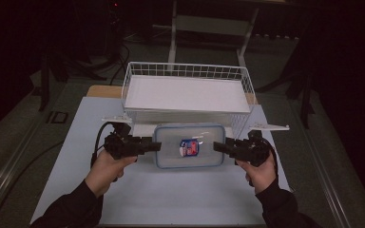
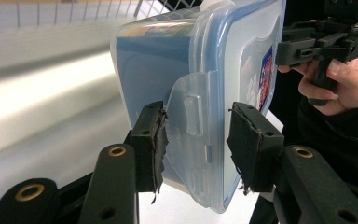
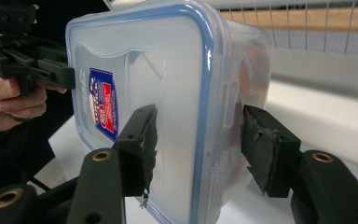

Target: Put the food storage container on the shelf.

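While both tongs grip it, a clear plastic food container [image 1: 189, 146] with a blue-sealed lid hangs level just above the white desk [image 1: 171, 199], directly in front of the wire basket [image 1: 188, 92]. A red-and-blue label [image 1: 188, 147] sits at the centre of its lid. In the left gripper view, the container's [image 2: 200, 93] short end with its clip flap stands between the two black pads, which press on lid and base. In the right gripper view, the opposite end of the container [image 3: 168, 107] is pinched in the same way, one pad on the lid beside the label [image 3: 103, 103], the other on the underside. Seen from above, the left tongs [image 1: 156, 145] reach in from the left and the right tongs [image 1: 218, 146] from the right, each held in a hand with a dark sleeve. The basket, white-floored, rests on the far part of the desk. Beyond it lies a dim floor with a pale frame stand [image 1: 209, 23].
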Demonstrator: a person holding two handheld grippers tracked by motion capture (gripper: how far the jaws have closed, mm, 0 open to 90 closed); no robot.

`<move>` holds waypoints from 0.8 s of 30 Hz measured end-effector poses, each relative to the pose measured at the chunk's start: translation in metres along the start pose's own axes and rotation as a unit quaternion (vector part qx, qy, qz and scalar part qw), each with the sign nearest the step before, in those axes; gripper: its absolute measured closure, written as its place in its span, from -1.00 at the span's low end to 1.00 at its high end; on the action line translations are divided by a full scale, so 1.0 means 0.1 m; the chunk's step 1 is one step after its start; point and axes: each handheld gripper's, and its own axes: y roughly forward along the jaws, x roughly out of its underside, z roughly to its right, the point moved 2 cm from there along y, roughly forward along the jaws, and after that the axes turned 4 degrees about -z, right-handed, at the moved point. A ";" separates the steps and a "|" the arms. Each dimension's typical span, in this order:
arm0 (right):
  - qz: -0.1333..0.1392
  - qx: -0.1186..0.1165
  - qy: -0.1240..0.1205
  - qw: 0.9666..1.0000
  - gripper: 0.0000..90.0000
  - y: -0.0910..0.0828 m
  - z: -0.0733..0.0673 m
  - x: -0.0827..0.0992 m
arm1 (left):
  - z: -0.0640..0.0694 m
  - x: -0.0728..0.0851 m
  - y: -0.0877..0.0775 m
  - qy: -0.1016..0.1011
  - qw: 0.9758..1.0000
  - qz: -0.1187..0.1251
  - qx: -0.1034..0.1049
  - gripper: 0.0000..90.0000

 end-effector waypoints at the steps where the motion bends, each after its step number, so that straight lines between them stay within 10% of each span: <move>1: 0.004 -0.001 -0.001 1.000 0.04 -0.01 0.00 -0.03 | 0.00 -0.04 -0.02 0.002 1.000 0.002 0.000 0.24; 24: 0.052 0.012 -0.016 0.998 0.02 -0.12 0.02 -0.86 | -0.04 -0.95 -0.24 0.040 0.998 0.035 -0.019 0.24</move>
